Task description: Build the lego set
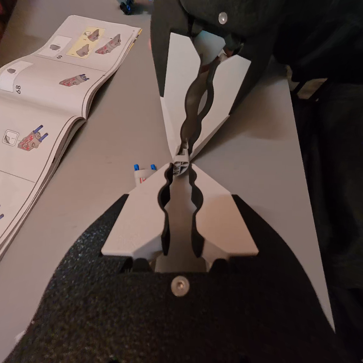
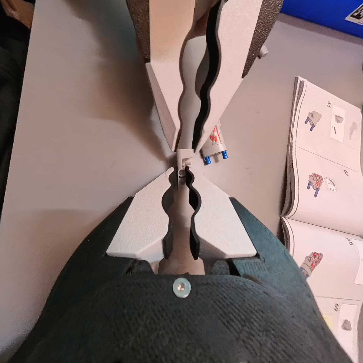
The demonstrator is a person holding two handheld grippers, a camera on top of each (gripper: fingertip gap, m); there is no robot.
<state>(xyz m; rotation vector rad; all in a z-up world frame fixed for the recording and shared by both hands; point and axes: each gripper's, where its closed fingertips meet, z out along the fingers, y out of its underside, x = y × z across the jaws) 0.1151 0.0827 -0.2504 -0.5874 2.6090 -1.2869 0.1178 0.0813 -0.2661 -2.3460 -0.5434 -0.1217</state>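
My two grippers meet tip to tip over the grey table [image 1: 117, 121]. My left gripper [image 1: 180, 169] is shut on a small grey lego piece [image 1: 181, 163] with round holes. My right gripper [image 1: 183, 150] comes in from the far side and is shut on the other end of the same grey part. In the right wrist view my right gripper [image 2: 181, 175] pinches a holed grey piece [image 2: 184, 158], and the left gripper [image 2: 184, 149] holds its angled end. A grey sub-assembly with two blue pins and a red-and-white sticker [image 1: 144, 173] [image 2: 215, 146] lies on the table beside the left fingertips.
An open instruction booklet [image 1: 49, 92] [image 2: 324, 157] lies on the table beside the grippers. A blue box [image 2: 324, 17] stands at the far edge. A dark lego item with blue parts [image 1: 127, 7] sits beyond the booklet. The table edge [image 1: 300, 157] runs close by. The tips of both grippers are at nearly the same place.
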